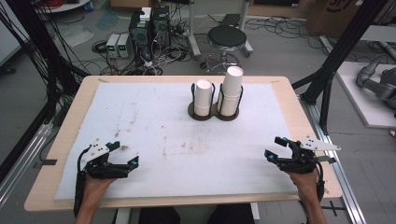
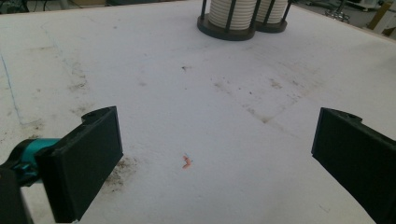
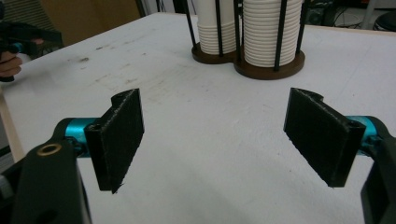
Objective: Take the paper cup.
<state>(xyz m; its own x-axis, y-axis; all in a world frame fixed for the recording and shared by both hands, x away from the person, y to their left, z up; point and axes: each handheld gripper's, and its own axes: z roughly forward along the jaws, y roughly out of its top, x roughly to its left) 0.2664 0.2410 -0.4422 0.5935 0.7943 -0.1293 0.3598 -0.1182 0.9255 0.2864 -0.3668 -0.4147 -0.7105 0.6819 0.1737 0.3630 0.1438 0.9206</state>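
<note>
One bench (image 1: 65,140) carries one white mat (image 1: 140,121). On the mat stands one dark double holder (image 1: 214,113) with two stacks of white paper cups, a shorter one (image 1: 203,97) and a taller one (image 1: 231,89). Two grippers are held over the mat, a left gripper (image 1: 125,157) and a right gripper (image 1: 274,148). One round black stool (image 1: 226,37) stands on the floor beyond.

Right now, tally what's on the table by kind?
Stacks of white paper cups: 2 (shorter, taller)
Dark double cup holder: 1
White mat: 1
Claws, both open: 2 (left, right)
Total: 6
</note>
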